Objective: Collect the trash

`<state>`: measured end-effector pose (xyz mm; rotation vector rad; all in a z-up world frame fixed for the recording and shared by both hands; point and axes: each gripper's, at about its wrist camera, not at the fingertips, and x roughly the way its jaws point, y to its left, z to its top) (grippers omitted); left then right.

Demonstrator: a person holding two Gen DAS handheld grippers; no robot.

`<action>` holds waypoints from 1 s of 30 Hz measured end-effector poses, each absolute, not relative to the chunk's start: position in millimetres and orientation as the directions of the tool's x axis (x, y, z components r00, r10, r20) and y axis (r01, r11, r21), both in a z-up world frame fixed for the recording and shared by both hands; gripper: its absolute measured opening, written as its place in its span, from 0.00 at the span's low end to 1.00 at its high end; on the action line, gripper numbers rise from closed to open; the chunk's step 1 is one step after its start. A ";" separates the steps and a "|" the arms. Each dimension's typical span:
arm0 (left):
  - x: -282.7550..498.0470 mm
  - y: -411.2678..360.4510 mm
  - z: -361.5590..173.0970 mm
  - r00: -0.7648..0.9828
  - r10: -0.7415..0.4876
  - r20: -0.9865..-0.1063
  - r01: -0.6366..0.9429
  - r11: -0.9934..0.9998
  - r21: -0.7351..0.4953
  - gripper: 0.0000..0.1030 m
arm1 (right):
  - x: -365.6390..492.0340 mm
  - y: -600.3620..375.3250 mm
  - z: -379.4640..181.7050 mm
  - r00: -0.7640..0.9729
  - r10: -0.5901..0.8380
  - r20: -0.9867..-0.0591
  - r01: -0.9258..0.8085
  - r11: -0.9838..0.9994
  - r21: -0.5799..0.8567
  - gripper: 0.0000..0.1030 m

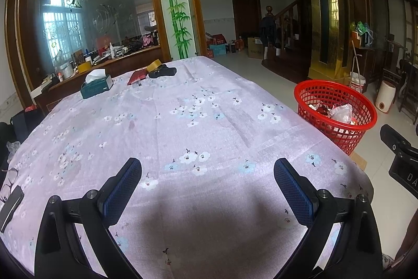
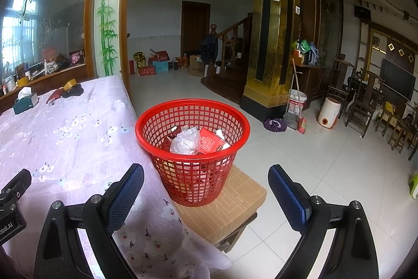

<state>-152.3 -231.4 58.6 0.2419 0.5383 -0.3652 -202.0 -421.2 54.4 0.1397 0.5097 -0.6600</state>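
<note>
A red mesh basket (image 2: 193,148) stands on a cardboard box (image 2: 235,203) beside the table. It holds crumpled clear plastic (image 2: 186,141) and red wrappers (image 2: 210,143). It also shows in the left wrist view (image 1: 335,111) at the right. My right gripper (image 2: 206,195) is open and empty, just in front of the basket. My left gripper (image 1: 207,187) is open and empty above the floral tablecloth (image 1: 183,122). The right gripper's body (image 1: 399,156) shows at the right edge of the left wrist view.
At the table's far end lie a tissue box (image 1: 96,85), a red booklet (image 1: 137,76), a tape roll (image 1: 156,66) and a dark object (image 1: 163,72). Glasses (image 1: 7,182) and a dark case (image 1: 10,208) lie at the left edge. Chairs (image 2: 365,98), a bucket (image 2: 296,102) and a broom stand on the tiled floor.
</note>
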 end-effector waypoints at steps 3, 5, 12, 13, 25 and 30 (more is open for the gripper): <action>-151.9 -230.9 57.2 0.794 -0.275 -0.542 0.399 0.909 0.123 0.98 | -201.5 -421.3 52.8 0.672 -0.549 -0.497 0.616 0.787 -0.038 0.95; -151.9 -230.7 56.1 0.794 -0.272 -0.544 0.395 0.910 0.122 0.98 | -201.0 -419.8 50.0 0.672 -0.548 -0.499 0.614 0.788 -0.038 0.95; -148.0 -226.2 54.5 0.782 -0.274 -0.561 0.393 0.914 0.101 0.98 | -197.3 -418.1 48.5 0.676 -0.540 -0.501 0.606 0.795 -0.039 0.95; -145.2 -222.9 54.3 0.777 -0.273 -0.568 0.388 0.917 0.091 0.98 | -195.5 -417.0 48.7 0.679 -0.537 -0.501 0.601 0.798 -0.041 0.95; -61.0 -92.8 50.8 0.714 0.013 -0.701 0.038 0.998 0.057 0.98 | -76.6 -343.6 63.4 0.740 -0.172 -0.650 0.231 0.973 0.006 0.96; -29.8 -37.5 30.3 0.608 0.064 -0.791 -0.046 0.998 0.045 0.98 | -8.8 -289.2 35.1 0.648 -0.035 -0.761 0.099 0.994 0.038 0.96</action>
